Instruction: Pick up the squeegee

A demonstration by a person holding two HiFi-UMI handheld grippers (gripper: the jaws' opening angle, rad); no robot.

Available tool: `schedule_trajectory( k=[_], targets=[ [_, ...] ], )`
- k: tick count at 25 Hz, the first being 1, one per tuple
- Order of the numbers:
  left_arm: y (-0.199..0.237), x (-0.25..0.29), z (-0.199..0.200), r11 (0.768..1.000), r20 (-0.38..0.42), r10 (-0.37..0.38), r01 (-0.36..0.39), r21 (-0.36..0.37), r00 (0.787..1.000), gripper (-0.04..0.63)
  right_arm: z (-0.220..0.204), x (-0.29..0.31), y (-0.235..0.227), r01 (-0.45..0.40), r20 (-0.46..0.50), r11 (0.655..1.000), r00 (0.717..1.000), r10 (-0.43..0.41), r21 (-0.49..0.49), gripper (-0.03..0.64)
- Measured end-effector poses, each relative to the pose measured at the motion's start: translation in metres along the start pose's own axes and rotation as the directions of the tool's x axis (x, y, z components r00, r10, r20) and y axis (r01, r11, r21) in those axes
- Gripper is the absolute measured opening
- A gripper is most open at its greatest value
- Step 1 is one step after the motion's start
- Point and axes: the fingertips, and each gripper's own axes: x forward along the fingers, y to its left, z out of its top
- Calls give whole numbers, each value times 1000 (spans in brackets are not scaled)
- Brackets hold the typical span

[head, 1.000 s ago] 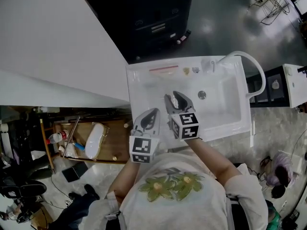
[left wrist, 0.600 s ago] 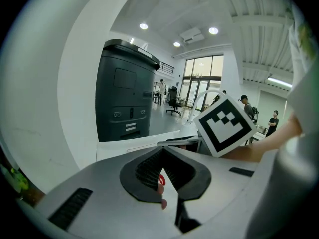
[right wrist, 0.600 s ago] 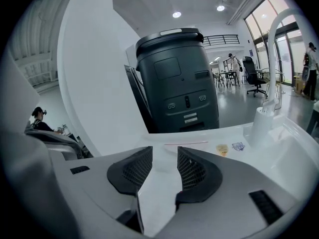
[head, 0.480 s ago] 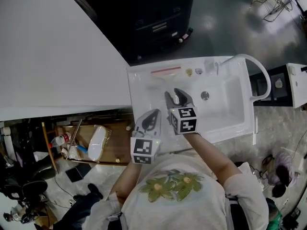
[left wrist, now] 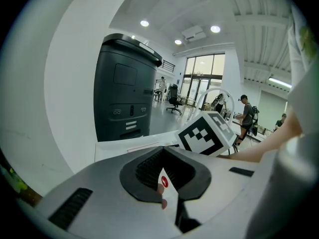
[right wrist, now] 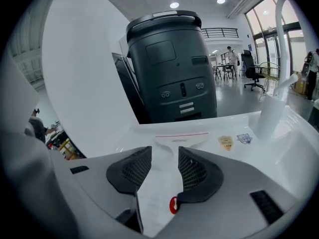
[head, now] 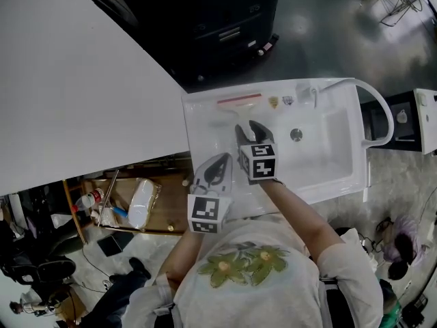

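Since the earlier frame: right gripper [head: 250, 130] lowered toward the sink [head: 328, 152], jaws just widened. Count: one squeegee [head: 239, 102], two grippers. Right jaws released wide, empty; squeegee flat on the sink's far ledge at 12 o'clock, apart from them. Left gripper [head: 214, 164] jaws clenched, empty.

Open room is left over the bare sink ledge [head: 201, 128] toward the squeegee [head: 239, 102]; the faucet [right wrist: 269, 116] is set well right.
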Motion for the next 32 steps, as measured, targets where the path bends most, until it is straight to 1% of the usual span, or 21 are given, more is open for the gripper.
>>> schedule_trajectory(
  k=[7,14,32],
  targets=[
    [5,6,-3,1000,-16,-6,6,-6,1000,9,-11,18,-8,21,-47,999,999,-20,28,143],
    [10,8,-3,1000,-23,-8,8,-10,1000,9,-20,32,-13,37,-79,999,996,-34,36,143],
    [21,10,-8,1000,-43,-3,3,-11,999,9,-39,56,-25,71,-129,996,990,-65,44,143]
  ],
)
